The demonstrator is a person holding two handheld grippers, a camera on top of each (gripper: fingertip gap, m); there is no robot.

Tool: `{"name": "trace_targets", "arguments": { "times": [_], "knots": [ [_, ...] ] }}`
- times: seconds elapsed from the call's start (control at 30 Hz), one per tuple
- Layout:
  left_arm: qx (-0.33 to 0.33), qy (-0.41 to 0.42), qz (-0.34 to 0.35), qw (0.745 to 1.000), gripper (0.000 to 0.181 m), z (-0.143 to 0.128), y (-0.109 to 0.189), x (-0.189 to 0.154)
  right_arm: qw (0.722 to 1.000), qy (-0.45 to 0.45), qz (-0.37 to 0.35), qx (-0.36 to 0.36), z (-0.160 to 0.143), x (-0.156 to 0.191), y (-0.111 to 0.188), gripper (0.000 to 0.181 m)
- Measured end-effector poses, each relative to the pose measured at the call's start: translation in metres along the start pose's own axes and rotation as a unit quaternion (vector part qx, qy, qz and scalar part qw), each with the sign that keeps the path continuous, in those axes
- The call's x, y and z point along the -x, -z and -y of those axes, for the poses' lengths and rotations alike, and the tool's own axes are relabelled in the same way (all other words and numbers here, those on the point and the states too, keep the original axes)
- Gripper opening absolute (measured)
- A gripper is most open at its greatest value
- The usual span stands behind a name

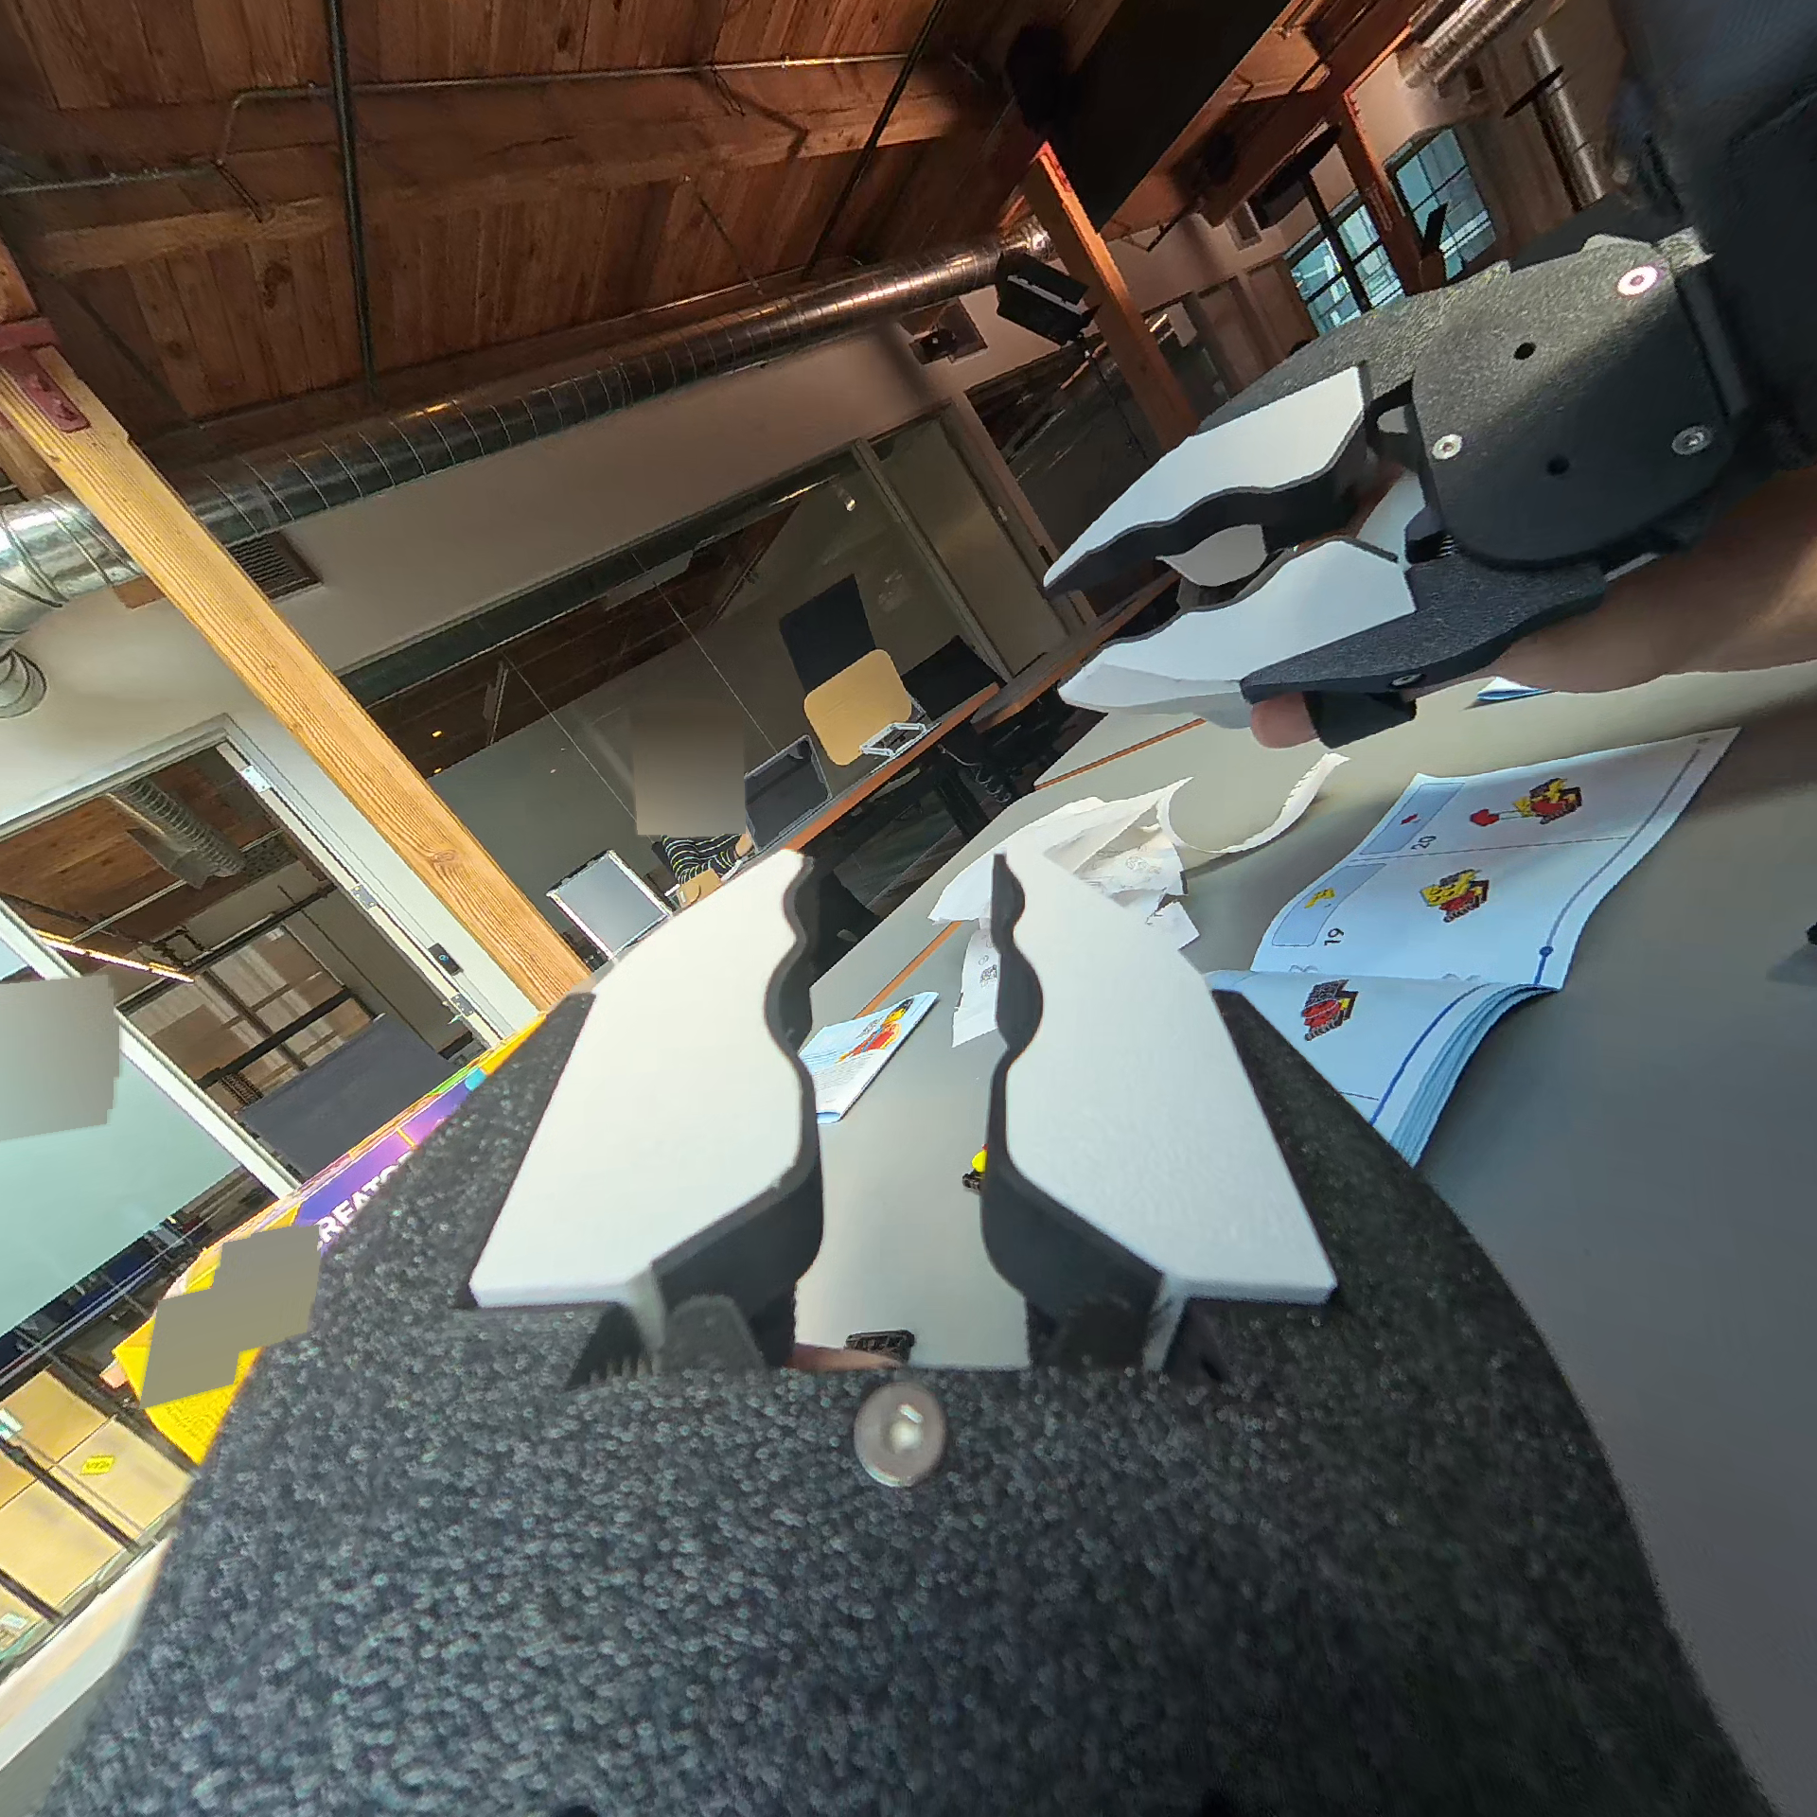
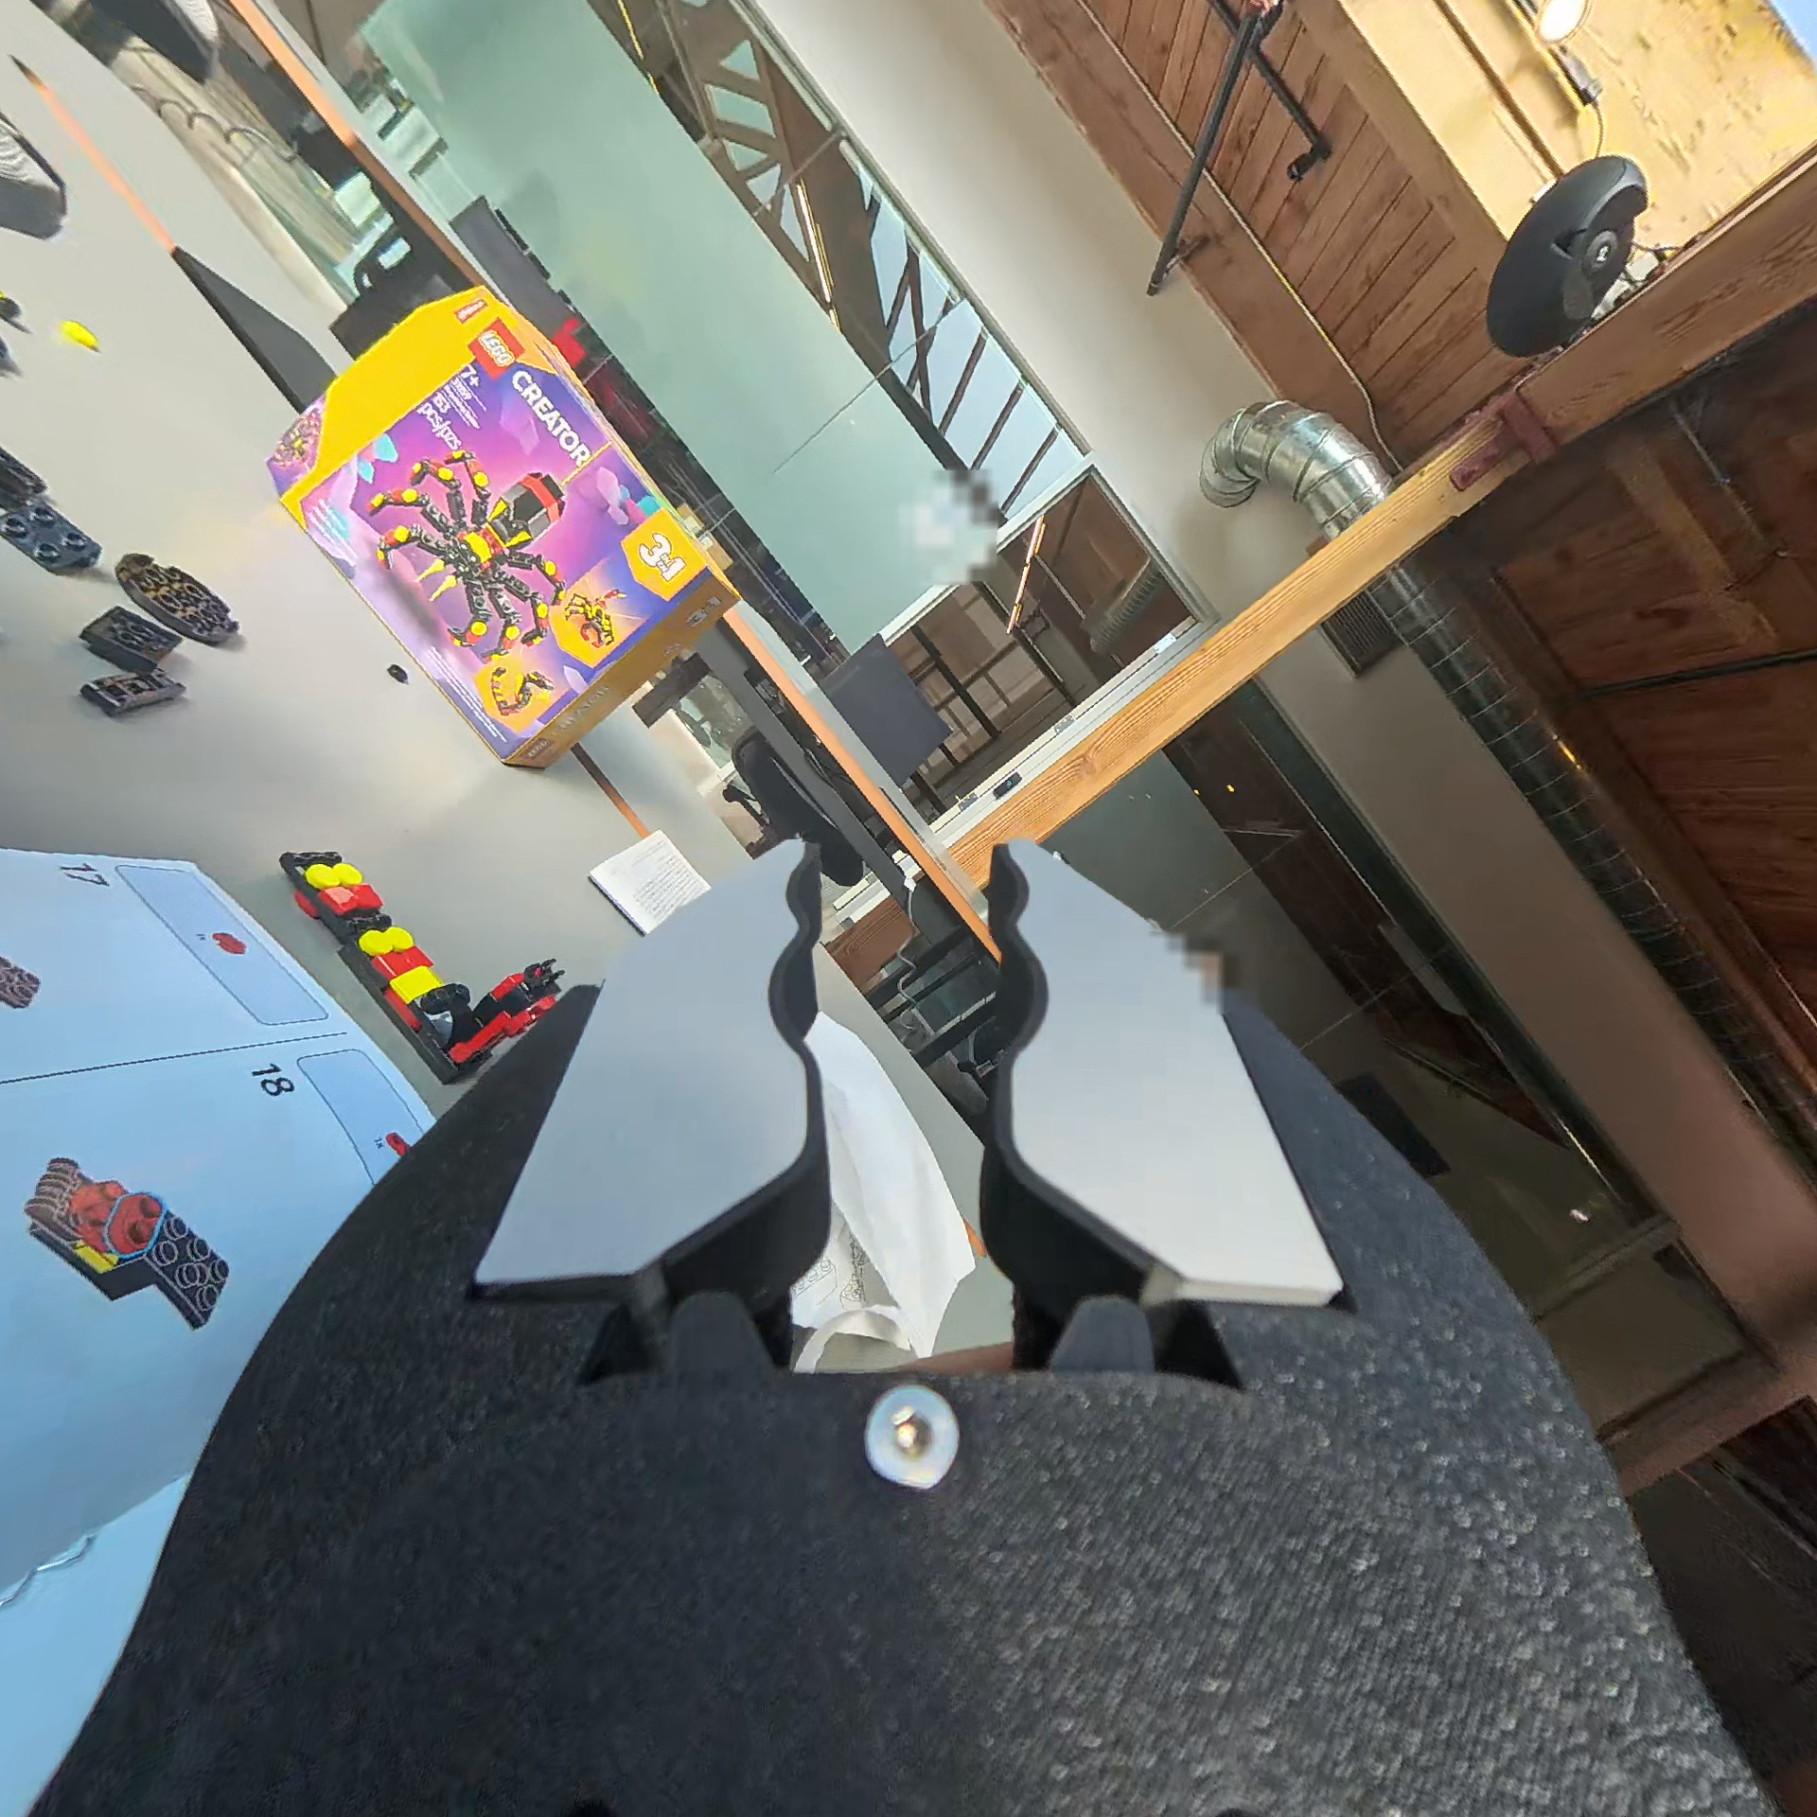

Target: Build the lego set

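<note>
My left gripper (image 1: 900, 865) is open and empty, raised above the grey table (image 1: 1622, 1229). My right gripper (image 2: 900, 850) is open and empty too; in the left wrist view it hangs at the upper right (image 1: 1062, 629). A partly built black, red and yellow lego strip (image 2: 413, 968) lies on the table left of my right gripper. Loose black lego pieces (image 2: 133, 639) lie farther left. The open instruction booklet (image 1: 1475, 914) lies to the right of my left gripper and shows in the right wrist view (image 2: 147, 1131) at lower left. A small yellow piece (image 1: 975, 1165) peeks between the left fingers.
The purple and yellow lego box (image 2: 492, 531) stands on the table near its far edge. Torn white paper bags (image 1: 1091, 865) lie ahead of my left gripper, beside a small leaflet (image 1: 865, 1042). A white bag (image 2: 885, 1200) lies under my right gripper. A small yellow piece (image 2: 79, 334) lies far left. The grippers' ends are close to 12 cm from one another.
</note>
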State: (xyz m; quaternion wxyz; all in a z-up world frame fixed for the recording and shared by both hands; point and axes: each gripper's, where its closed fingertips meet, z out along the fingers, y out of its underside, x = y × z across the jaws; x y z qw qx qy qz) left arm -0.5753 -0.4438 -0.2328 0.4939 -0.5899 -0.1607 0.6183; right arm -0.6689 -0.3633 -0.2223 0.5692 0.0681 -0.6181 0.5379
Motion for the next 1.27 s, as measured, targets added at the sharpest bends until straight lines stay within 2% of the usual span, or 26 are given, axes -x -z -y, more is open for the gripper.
{"name": "trace_targets", "arguments": {
  "times": [0.23,0.9,0.97,1.07,1.17,1.27],
  "knots": [
    [0.006,-0.036,0.010,0.999,0.036,-0.001,0.000,0.000,0.997,-0.063,-0.011,0.037,-0.015,-0.011,-0.002,0.030],
    [-0.006,-0.017,-0.002,1.000,0.030,0.000,0.001,-0.006,0.998,-0.041,-0.009,0.043,-0.018,-0.007,-0.004,0.030],
    [-0.012,0.007,0.011,1.000,0.030,0.001,0.002,0.001,0.991,-0.126,-0.012,0.041,-0.021,-0.015,-0.004,0.031],
    [-0.011,0.063,0.030,0.997,0.036,-0.005,0.004,0.016,0.951,-0.305,-0.029,0.049,-0.044,-0.042,-0.002,0.032],
    [0.016,0.069,0.026,0.997,0.040,-0.016,0.001,0.016,0.920,-0.384,-0.059,0.060,-0.068,-0.063,0.003,0.032],
    [0.004,0.060,0.022,0.998,0.044,-0.011,0.000,0.012,0.897,-0.433,-0.067,0.052,-0.075,-0.071,0.005,0.032]
  ]
}}
